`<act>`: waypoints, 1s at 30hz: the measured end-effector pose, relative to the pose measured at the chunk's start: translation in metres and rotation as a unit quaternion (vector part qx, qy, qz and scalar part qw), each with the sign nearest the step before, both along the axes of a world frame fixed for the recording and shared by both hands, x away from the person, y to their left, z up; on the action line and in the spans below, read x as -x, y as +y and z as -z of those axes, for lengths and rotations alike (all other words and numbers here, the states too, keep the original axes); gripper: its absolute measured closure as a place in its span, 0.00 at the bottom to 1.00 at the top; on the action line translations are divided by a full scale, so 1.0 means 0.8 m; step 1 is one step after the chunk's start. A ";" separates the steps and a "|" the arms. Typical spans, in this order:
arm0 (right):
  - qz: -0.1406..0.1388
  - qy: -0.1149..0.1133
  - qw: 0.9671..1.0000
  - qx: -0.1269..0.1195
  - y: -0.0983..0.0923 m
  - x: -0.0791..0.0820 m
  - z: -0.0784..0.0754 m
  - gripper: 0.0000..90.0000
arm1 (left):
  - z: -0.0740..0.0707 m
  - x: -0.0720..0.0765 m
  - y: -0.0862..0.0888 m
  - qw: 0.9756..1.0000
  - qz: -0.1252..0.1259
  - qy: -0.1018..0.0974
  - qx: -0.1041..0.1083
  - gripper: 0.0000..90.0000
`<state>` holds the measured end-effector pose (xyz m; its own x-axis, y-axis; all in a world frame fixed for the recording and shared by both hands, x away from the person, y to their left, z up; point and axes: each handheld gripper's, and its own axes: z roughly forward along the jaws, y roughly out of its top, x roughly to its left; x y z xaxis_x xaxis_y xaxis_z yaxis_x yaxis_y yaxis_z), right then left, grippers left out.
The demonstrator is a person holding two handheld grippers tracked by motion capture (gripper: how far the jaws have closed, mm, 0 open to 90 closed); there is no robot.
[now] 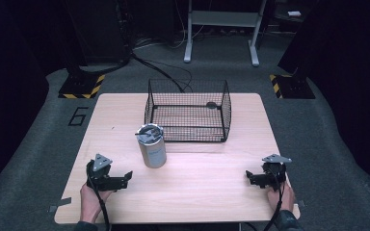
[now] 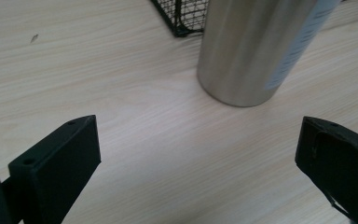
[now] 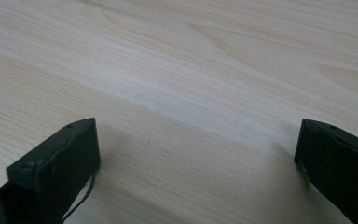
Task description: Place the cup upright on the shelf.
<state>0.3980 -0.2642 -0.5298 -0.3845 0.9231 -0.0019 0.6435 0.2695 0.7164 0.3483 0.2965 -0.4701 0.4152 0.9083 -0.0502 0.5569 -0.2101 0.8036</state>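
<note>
Wooden table (image 1: 212, 192) w/ a black wire basket (image 1: 188, 111) standing open-topped at its far middle; just in front of the basket's near-left corner stands a steel tumbler (image 1: 152, 146), upright, lid on top, close to the basket but whether touching can't be told. Step in hand looks like the approach: nothing gripped yet, both tools resting low near the table's front edge. Left gripper (image 1: 124, 177) sits front-left, jaws wide apart and pointed toward the tumbler, which in the left gripper view (image 2: 256, 46) rises just ahead and a bit right of centre between the jaw tips, w/ bare wood between. Right gripper (image 1: 250, 177) is front-right, well apart from the tumbler, jaws also spread, facing plain tabletop in its own view. Next move, prob: left gripper slides fwd & slightly right so the jaws straddle the tumbler body, then closes; smooth round metal, so a square, mid-height grip seems wise before lifting toward the basket.
</note>
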 end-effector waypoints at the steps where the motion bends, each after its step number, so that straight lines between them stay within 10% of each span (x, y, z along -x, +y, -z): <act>1: 0.000 0.000 1.000 0.000 0.000 0.000 0.000 0.00 | -0.003 0.000 -0.002 1.000 0.006 0.001 0.004 0.00; 30: 0.000 0.000 1.000 0.000 0.000 0.000 0.000 0.00 | -0.047 -0.043 -0.060 0.997 0.056 -0.037 0.034 0.00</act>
<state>0.3980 -0.2640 -0.5298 -0.3842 0.9233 -0.0014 0.6437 0.2689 0.7165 0.3830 0.2482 -0.4326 0.5185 0.8517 -0.0761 0.4712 -0.2103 0.8566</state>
